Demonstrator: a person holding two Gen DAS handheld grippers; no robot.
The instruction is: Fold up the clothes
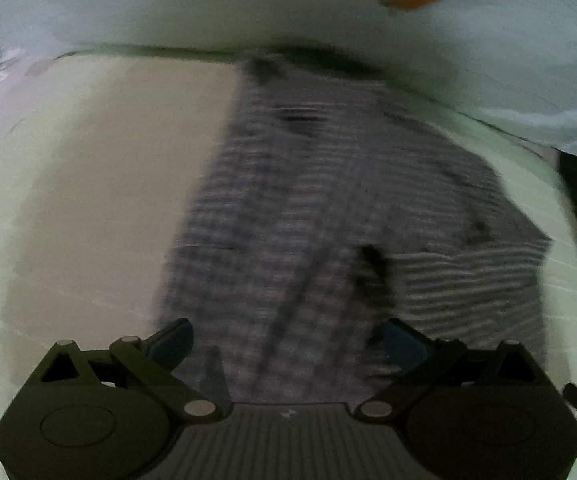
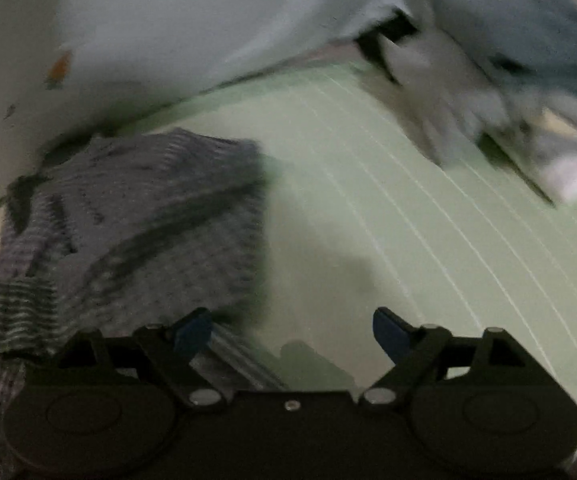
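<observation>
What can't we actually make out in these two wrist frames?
- Striped garment: left wrist view, motion blur; its type and fold state are unreadable, and the gripper body covers its near edge.
- Pile of clothes: right wrist view, blurred and cut by the right edge; item count unclear.
- Orange mark on the pale backdrop: too smeared to identify.
- Left gripper: jaws apart, but whether the pads touch cloth is lost in blur.

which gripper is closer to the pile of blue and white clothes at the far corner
Right. The right gripper faces the pile of blue and white clothes across bare green mat. The left gripper hangs over the grey striped garment, with no pile in its view.
</observation>
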